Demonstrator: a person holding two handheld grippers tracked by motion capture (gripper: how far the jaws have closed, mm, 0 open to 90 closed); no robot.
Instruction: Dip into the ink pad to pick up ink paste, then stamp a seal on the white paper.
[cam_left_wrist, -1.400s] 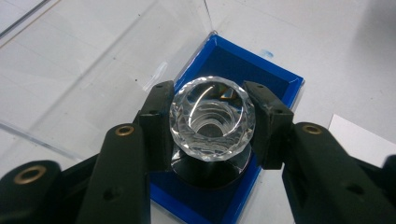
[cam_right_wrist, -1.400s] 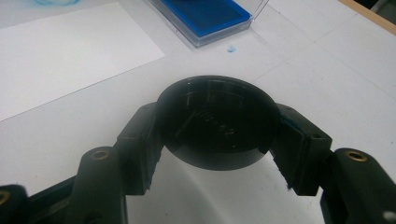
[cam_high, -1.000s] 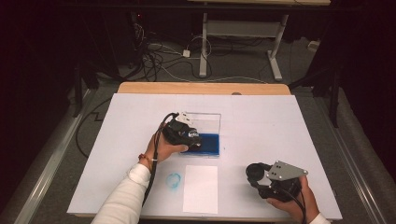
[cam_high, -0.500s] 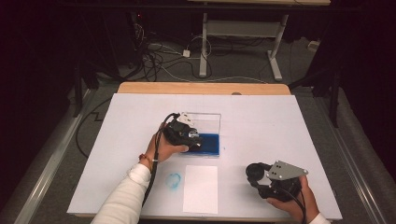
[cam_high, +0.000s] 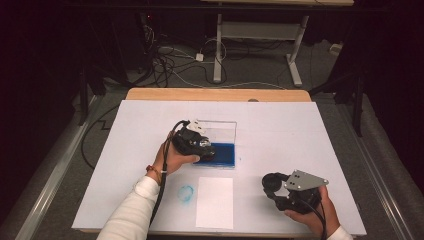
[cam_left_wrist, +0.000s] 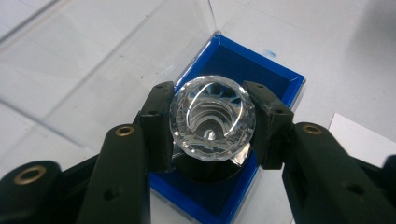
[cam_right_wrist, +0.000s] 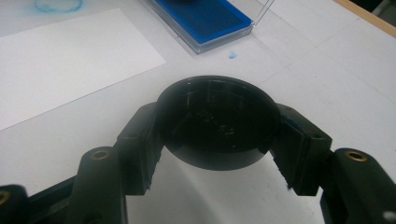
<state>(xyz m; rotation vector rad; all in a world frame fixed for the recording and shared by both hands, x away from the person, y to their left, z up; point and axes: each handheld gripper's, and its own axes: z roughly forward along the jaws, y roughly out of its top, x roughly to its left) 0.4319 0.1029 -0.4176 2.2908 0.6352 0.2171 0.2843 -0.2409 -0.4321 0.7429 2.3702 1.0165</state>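
Left gripper (cam_high: 200, 147) reaches forward with its jaws clamped on something — right gripper (cam_high: 280, 187), near the body, likewise clamped

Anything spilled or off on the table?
Yes: a smudged blue ink ring sits on the bare table left of the white paper, not on it. A small blue speck also marks the table near the ink pad.

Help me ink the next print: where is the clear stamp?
In the left gripper view, the clear stamp sits clamped in the left gripper, over the blue ink pad.
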